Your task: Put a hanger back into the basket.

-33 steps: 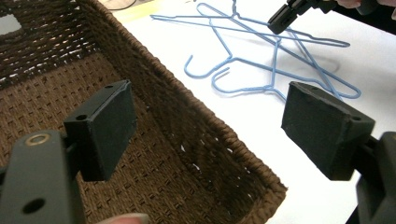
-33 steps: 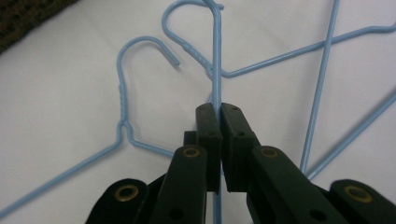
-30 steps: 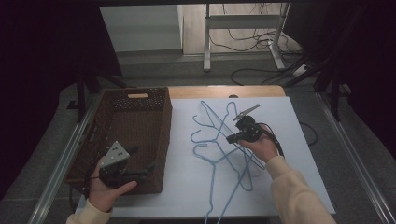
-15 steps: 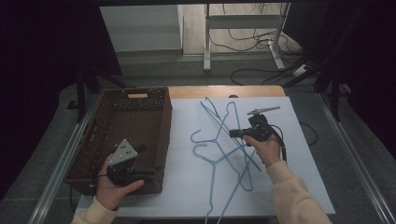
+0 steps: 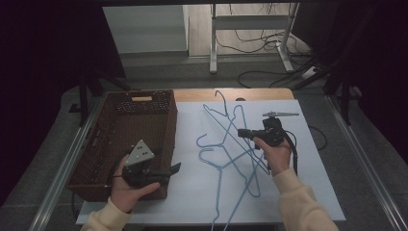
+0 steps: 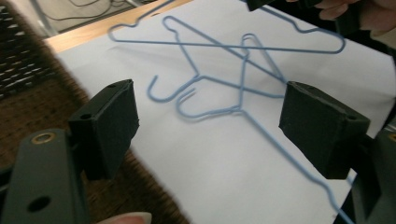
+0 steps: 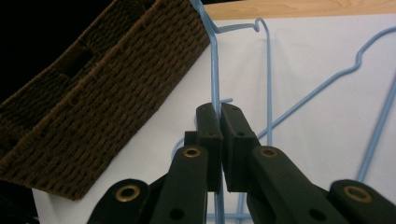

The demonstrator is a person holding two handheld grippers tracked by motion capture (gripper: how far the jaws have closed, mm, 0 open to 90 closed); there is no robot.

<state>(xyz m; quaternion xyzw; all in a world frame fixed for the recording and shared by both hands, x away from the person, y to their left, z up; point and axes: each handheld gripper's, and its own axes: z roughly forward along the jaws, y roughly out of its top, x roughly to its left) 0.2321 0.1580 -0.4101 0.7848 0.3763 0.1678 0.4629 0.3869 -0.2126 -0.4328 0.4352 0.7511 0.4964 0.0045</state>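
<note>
Several blue wire hangers lie tangled on the white tabletop. My right gripper points left over them, and in the right gripper view its jaws are shut on one blue hanger wire that runs up toward the basket corner. My left gripper is held at the basket's near right corner and points right toward the hangers. In the left gripper view its pads stand wide apart with nothing between them, and the hangers lie farther off.
A brown wicker basket stands on the left of the table, seen close in the right gripper view. A wooden strip edges the table's far side. Behind it are a metal stand and floor cables.
My left hand has carried its open gripper to the right along the basket's near corner. My right hand has drifted right with its gripper, and the hangers have shifted with it.
</note>
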